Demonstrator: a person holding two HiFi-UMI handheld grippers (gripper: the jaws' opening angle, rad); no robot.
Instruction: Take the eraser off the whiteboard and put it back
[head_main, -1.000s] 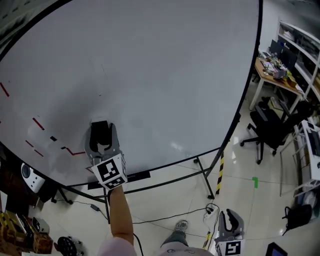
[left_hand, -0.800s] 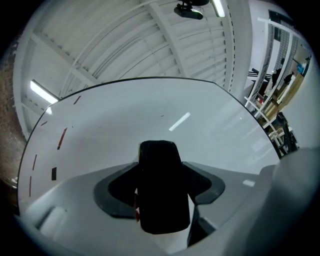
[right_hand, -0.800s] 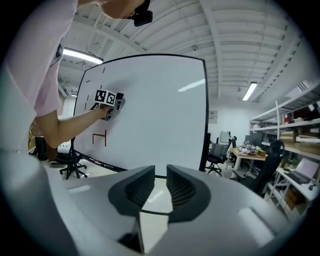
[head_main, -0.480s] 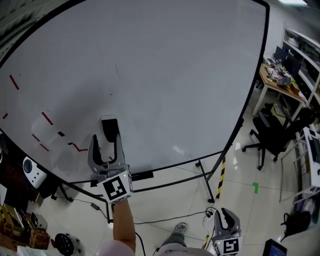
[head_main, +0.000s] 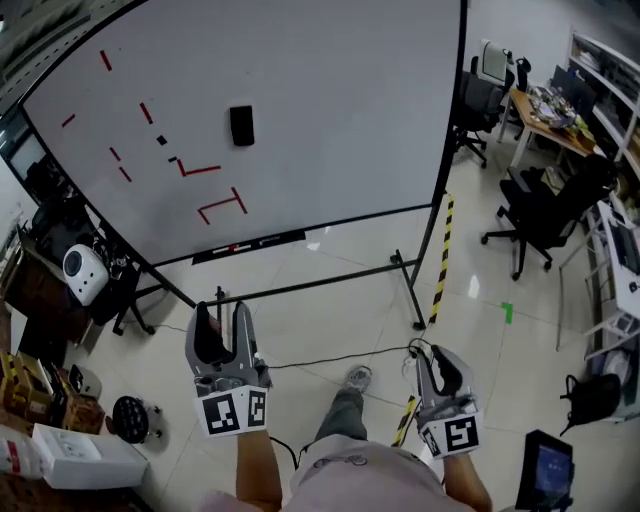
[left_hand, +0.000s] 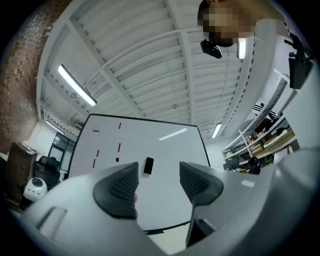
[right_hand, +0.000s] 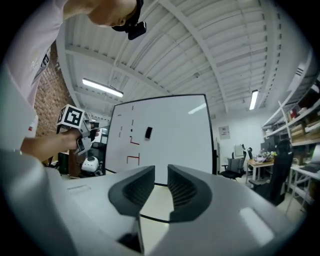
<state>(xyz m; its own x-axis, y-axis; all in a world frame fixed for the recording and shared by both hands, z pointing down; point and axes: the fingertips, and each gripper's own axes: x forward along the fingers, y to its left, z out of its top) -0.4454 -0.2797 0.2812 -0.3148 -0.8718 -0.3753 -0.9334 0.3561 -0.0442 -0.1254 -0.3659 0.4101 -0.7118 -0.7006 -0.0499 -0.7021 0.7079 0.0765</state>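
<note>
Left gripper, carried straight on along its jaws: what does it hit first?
Probably the large white whiteboard, just right of the black rectangular eraser stuck on it; depth is hard to judge. Nothing shows in between. The left gripper is empty, its jaws closing.
</note>
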